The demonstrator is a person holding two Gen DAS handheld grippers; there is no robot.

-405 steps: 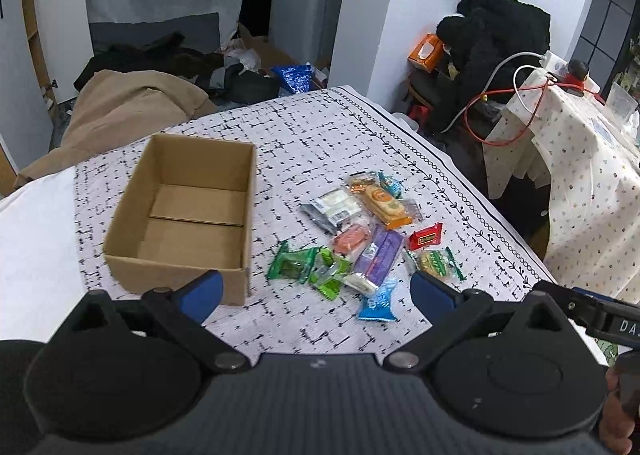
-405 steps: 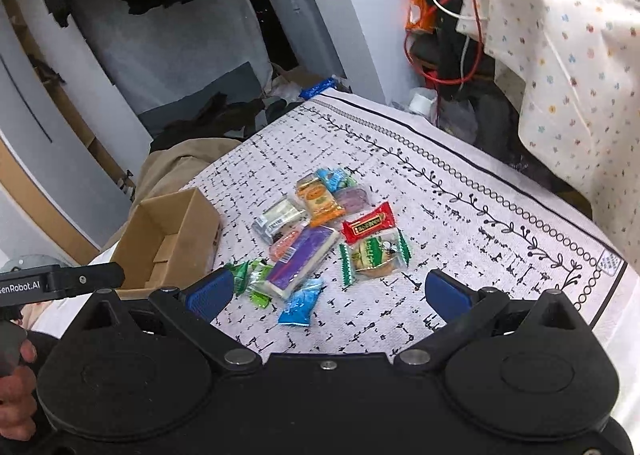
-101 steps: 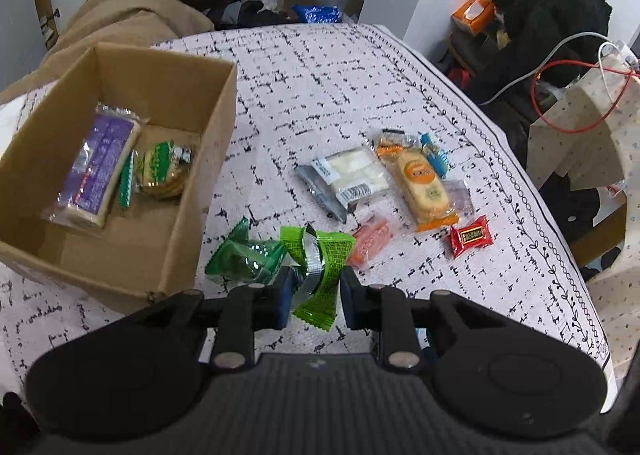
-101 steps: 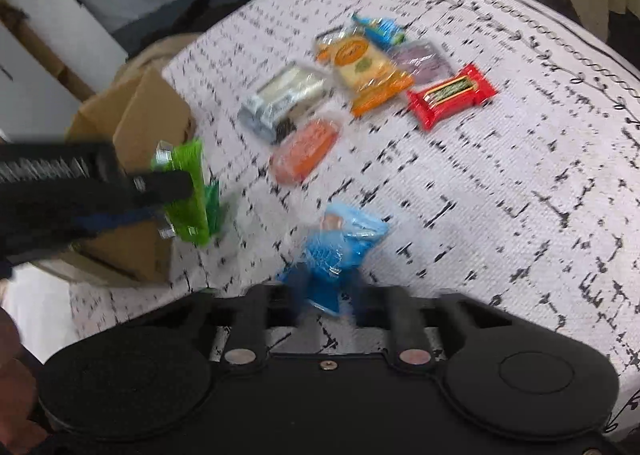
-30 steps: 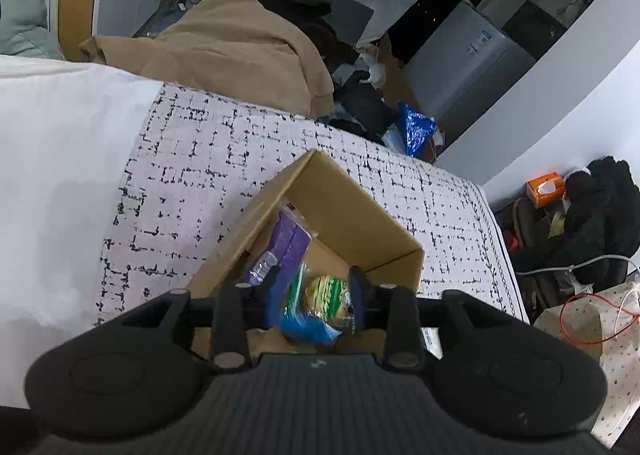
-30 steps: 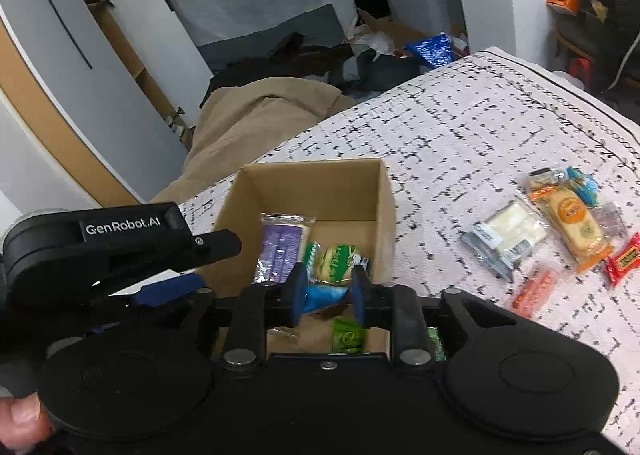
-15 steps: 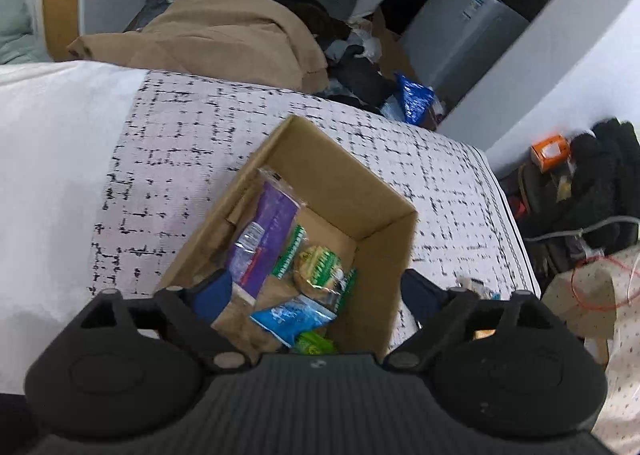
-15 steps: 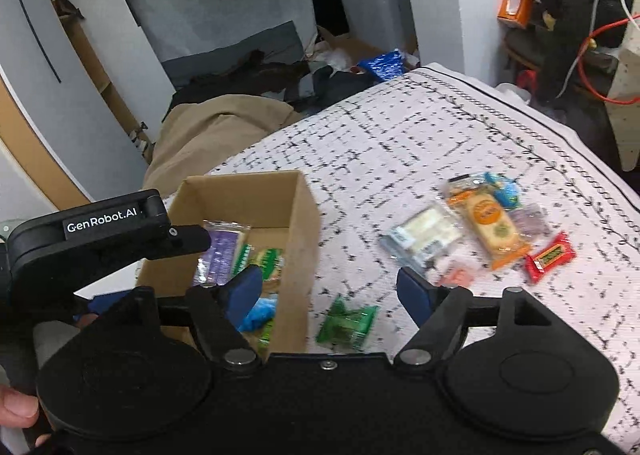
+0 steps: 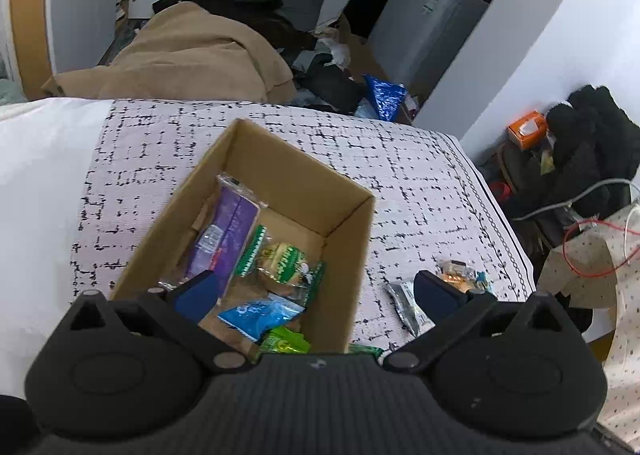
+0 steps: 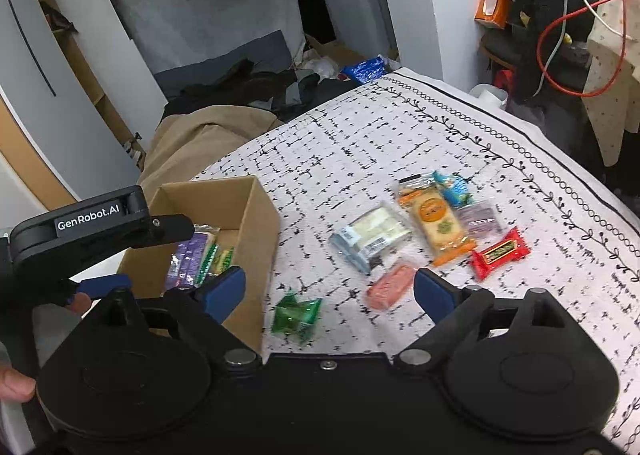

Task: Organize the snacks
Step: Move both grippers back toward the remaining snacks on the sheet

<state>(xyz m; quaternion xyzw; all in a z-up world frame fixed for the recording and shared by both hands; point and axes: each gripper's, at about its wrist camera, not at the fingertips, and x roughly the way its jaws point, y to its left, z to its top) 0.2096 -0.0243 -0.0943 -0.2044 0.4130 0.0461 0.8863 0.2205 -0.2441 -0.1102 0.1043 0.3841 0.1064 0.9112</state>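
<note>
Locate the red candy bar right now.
In the right wrist view, the red candy bar lies on the tablecloth, at the right end of the loose pile, just right of the orange cracker pack.

Blue packet point(image 9: 256, 314) and green packet point(image 9: 283, 341) now inside cardboard box point(image 9: 348, 255).

We see a plain brown cardboard box point(image 9: 348, 231) on a white tablecloth with black dashes and a vine border point(image 10: 500, 159). Inside lie a purple wrapped bar point(image 9: 232, 223), a green-and-white biscuit pack point(image 9: 284, 259), a bright blue packet point(image 9: 256, 313) and a lime green packet point(image 9: 284, 343). Outside lie a dark green candy wrapper point(image 10: 296, 315), a pink bar point(image 10: 390, 287), a red candy point(image 10: 500, 253) and an orange cracker pack point(image 10: 436, 223).
</note>
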